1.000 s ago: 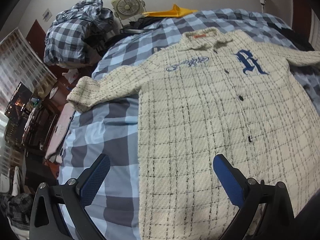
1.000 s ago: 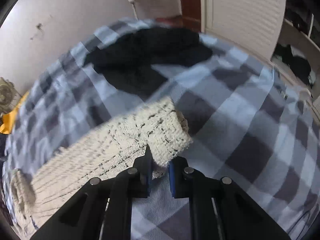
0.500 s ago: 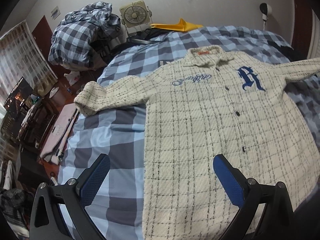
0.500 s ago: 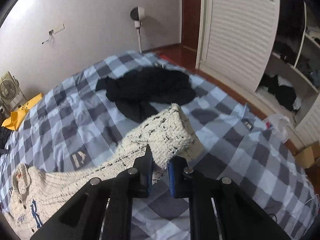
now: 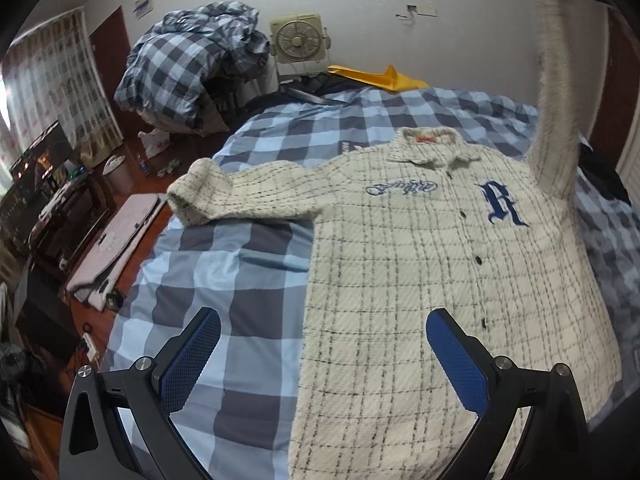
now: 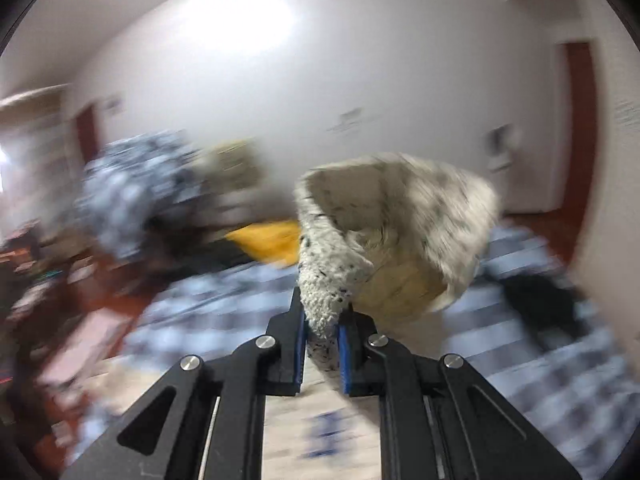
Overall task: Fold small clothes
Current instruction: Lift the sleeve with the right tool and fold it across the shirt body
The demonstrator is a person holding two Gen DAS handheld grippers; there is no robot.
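The cream woven jacket with dark checks and a blue letter (image 5: pixel 420 280) is spread face-up on the blue-checked bedcover (image 5: pixel 224 280). Its sleeve cuff (image 6: pixel 332 280) is pinched in the right gripper (image 6: pixel 322 344), whose jaws have just been easing apart, and is raised high. The left gripper (image 5: pixel 320 364) is held wide open and empty above the hem. A sleeve fold is judged underway; laying the cuff across the chest is called for next.

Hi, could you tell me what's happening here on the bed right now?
A person is folding a cream plaid shirt spread on a checked bed. The right gripper pinches one sleeve cuff and lifts it high above the bed, its jaws just easing slightly. The left gripper hovers open near the shirt's lower edge, holding nothing.
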